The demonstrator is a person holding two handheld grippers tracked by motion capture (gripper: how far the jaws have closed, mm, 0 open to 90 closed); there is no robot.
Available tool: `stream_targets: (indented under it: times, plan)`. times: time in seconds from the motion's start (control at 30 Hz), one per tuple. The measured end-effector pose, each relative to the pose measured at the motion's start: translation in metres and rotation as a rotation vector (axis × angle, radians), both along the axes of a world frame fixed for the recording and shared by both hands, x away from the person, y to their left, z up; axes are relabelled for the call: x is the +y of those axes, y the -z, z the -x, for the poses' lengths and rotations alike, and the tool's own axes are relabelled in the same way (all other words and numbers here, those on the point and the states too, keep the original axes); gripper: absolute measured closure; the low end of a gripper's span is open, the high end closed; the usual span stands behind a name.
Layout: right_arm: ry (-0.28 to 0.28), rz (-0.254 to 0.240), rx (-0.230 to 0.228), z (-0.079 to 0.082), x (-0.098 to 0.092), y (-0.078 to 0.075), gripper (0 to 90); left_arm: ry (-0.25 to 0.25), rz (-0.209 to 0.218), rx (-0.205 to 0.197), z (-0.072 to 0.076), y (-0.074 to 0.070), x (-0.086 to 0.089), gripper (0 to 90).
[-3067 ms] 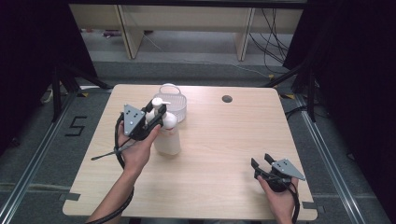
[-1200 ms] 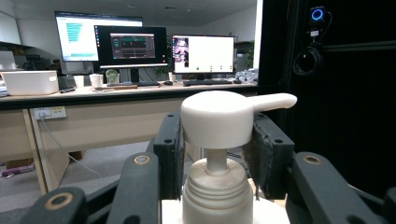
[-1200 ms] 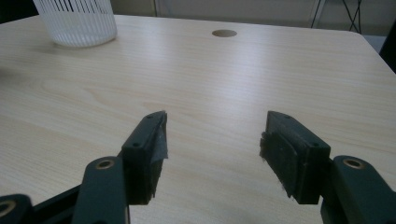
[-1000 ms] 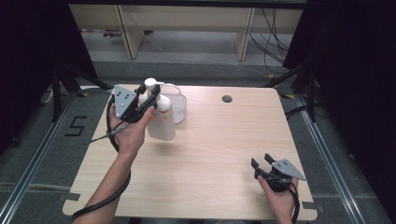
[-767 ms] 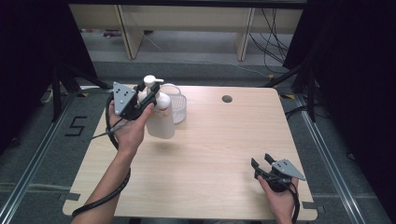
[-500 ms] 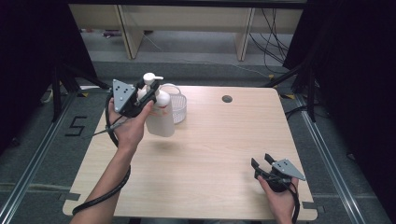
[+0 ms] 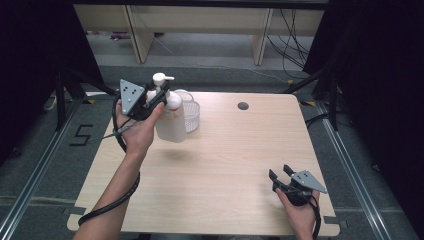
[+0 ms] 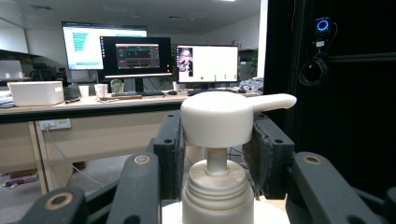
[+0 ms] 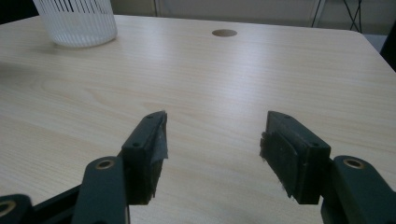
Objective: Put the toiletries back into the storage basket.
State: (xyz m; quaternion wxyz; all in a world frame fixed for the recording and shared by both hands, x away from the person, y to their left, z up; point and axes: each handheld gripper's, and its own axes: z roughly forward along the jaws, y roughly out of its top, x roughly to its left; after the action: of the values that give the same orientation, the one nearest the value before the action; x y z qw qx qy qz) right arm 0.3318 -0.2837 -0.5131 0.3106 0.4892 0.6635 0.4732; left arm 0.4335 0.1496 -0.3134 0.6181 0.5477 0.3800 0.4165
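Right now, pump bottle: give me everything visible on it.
The pump bottle is translucent white plastic with a white pump head, side spout, thin stem and ribbed collar. It's held roughly upright above the table, beside the ribbed clear cup. The left claw is shut at its pump neck; nothing else touches it.

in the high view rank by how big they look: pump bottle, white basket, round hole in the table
1. pump bottle, though it is held up nearer the camera, which may flatter it
2. white basket, partly hidden behind the bottle
3. round hole, clearly smallest
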Motion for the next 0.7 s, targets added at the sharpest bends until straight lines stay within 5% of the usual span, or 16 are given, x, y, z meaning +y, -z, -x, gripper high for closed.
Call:
stream_targets:
  times: [0.7]
  plan:
    - [-0.007,-0.001,-0.001,-0.001,0.000,0.001,40.3,-0.015,0.000,-0.006,-0.013,-0.004,0.000,59.2]
